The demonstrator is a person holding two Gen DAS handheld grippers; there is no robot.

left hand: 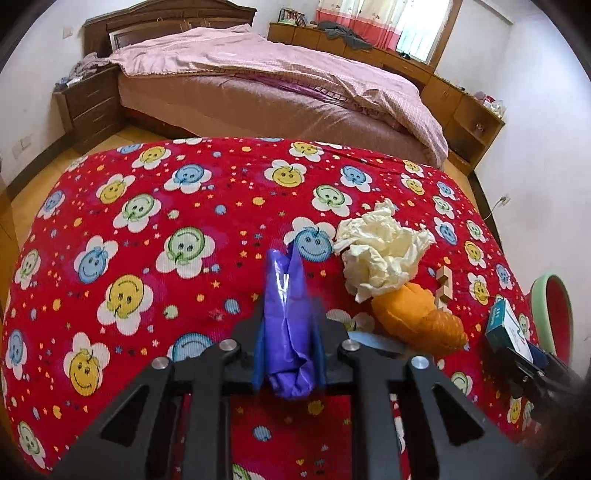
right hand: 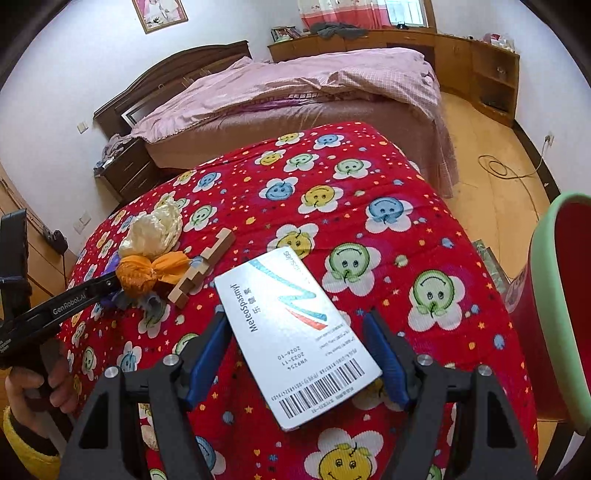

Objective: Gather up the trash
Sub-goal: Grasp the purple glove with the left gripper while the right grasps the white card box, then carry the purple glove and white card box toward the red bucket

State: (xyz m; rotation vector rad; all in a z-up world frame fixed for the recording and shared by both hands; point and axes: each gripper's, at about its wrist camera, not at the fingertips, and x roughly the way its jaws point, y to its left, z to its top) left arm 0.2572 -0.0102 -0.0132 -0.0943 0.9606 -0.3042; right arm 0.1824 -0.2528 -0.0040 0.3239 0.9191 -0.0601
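while clamped, purple bag [left hand: 287,332] fills left hand-held gripper [left hand: 290,321]

A home bedroom is shown. A bed [left hand: 258,92] with a pink quilt [left hand: 280,70] and wooden headboard [left hand: 166,22] is seen at 12 o'clock, a nightstand [left hand: 88,107] at 10 o'clock, low cabinets [left hand: 458,99] and a curtained window [left hand: 388,22] at 1 o'clock. A framed picture [right hand: 159,13], perhaps a portrait, hangs on the wall.

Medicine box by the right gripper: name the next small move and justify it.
Probably close the right gripper on the medicine box: its fingers straddle the box, apart, while the left gripper already pinches the purple bag.
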